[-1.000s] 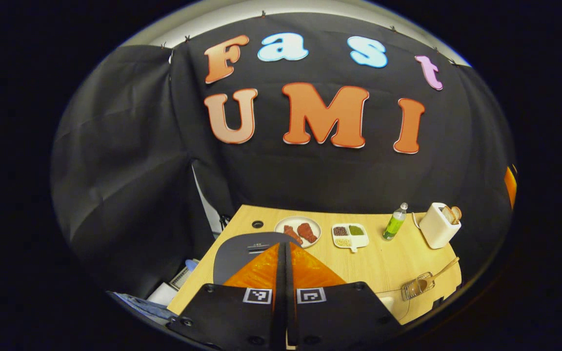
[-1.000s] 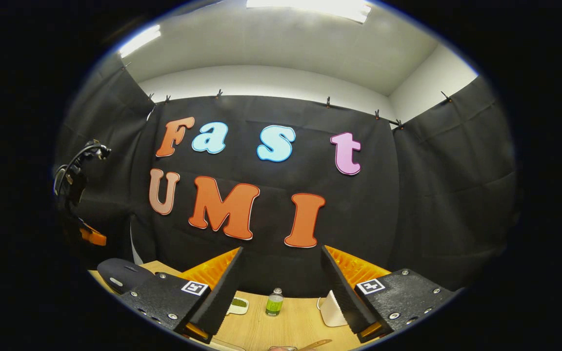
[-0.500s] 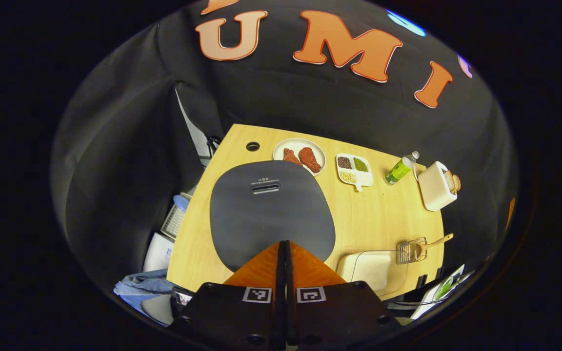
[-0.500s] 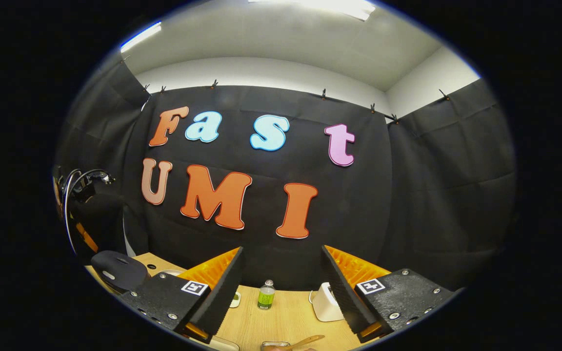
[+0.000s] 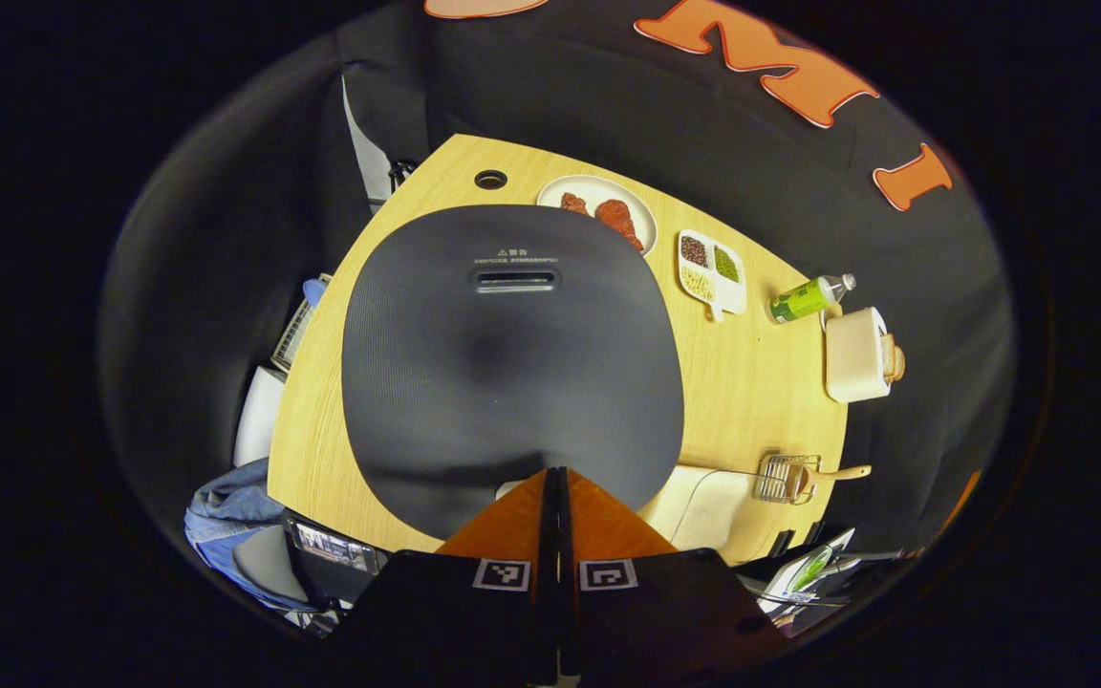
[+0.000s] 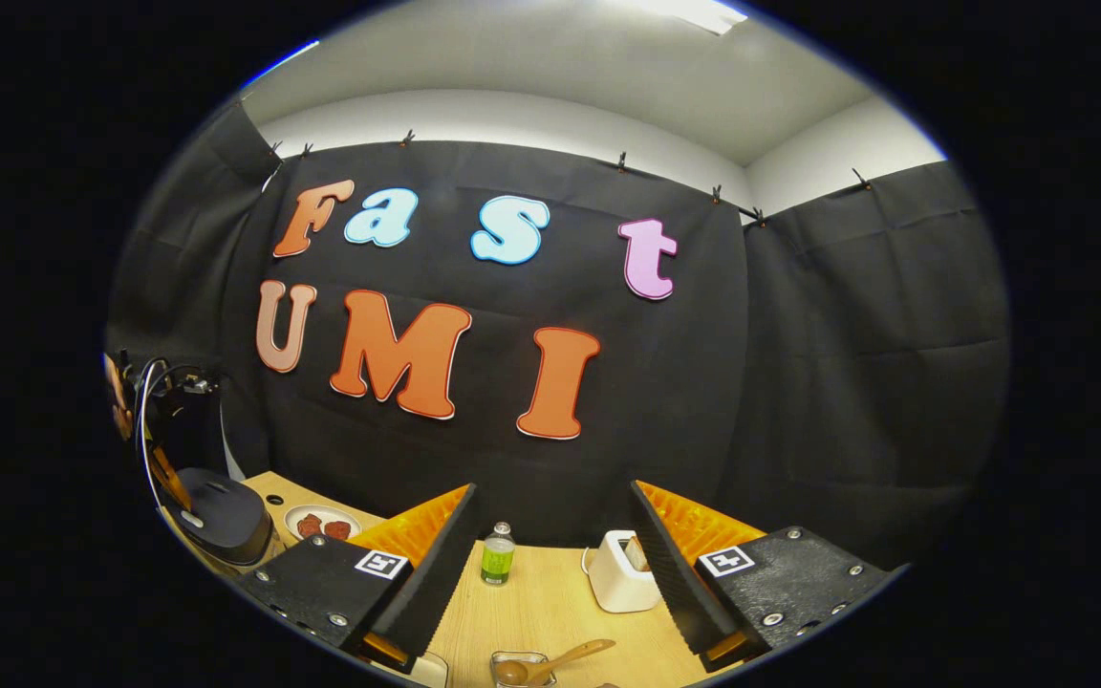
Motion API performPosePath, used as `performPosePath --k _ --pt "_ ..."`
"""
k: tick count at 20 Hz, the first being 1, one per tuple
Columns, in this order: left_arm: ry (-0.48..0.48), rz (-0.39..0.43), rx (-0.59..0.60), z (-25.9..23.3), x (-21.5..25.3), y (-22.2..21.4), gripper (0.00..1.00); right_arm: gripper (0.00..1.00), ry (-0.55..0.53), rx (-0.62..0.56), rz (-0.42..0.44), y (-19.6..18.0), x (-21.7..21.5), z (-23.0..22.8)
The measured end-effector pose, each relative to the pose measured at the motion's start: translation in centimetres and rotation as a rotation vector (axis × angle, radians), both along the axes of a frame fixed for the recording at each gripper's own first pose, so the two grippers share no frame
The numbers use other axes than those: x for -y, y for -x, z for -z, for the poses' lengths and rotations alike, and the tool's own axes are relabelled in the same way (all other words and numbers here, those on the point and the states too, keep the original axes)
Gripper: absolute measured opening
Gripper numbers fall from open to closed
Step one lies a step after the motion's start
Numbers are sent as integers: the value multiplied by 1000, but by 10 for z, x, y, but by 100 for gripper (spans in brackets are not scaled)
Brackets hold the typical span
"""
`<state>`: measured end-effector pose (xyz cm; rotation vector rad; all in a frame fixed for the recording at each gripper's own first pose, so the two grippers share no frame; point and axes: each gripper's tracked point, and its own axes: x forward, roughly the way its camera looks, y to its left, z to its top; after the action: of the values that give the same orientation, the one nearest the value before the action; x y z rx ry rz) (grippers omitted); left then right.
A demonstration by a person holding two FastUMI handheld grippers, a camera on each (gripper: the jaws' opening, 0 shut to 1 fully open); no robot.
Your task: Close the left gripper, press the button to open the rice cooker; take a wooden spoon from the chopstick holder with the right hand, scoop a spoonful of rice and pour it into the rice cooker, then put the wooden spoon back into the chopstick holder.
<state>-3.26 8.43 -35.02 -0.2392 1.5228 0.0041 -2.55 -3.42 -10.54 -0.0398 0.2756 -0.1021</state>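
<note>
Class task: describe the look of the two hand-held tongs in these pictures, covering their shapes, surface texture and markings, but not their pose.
The left tongs taper to a wedge from black body plates, each carrying a square black-and-white marker tag. The right tongs have two flat, ridged fingers on black, grainy plates with visible screws and the same kind of square tags. Seen from the right gripper view, the left tongs trail looped cables.

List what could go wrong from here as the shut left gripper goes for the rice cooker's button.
1. The left gripper, shut, sits at the front edge of the rice cooker lid; the button is hidden under its fingers, so it may miss and press the lid.
2. The rice container lies close beside the cooker; a hard push might shift the cooker into it.
3. The right gripper, open, points above the wooden spoon and may reach poorly.
</note>
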Motion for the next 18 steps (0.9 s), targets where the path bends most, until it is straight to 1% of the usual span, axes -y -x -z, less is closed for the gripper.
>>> performPosePath --k 1,2,3,4,5,6,8,9,11,14,16,18 --pt "-1 -9 -29 7 0 5 5 95 2 -9 7 1 2 3" --pt "2 -14 -28 7 -1 3 5 97 3 -17 10 2 4 5" --pt "8 -13 -14 9 -3 -1 6 97 6 -25 10 2 4 8" --pt "18 -16 -28 13 -5 1 5 97 8 -33 8 2 4 10" --pt "29 -16 -28 7 -3 2 5 95 8 -39 6 2 2 12" --pt "40 10 -33 12 -3 4 2 95 4 -47 -1 2 0 15" --pt "53 50 -10 11 -4 5 0 95 -1 -47 -20 2 -6 16" --pt "47 60 -8 10 -4 5 5 95 1 -49 -25 1 -8 19" --pt "28 73 12 10 -2 6 5 94 -13 -69 -38 1 -12 27" --pt "38 109 71 2 -2 7 6 94 -16 -85 -74 -1 -18 33" --pt "48 85 117 -4 -2 5 6 96 -15 -90 -69 -2 -11 37" --pt "53 73 170 -13 -3 4 5 94 -32 -107 -67 0 -10 43"
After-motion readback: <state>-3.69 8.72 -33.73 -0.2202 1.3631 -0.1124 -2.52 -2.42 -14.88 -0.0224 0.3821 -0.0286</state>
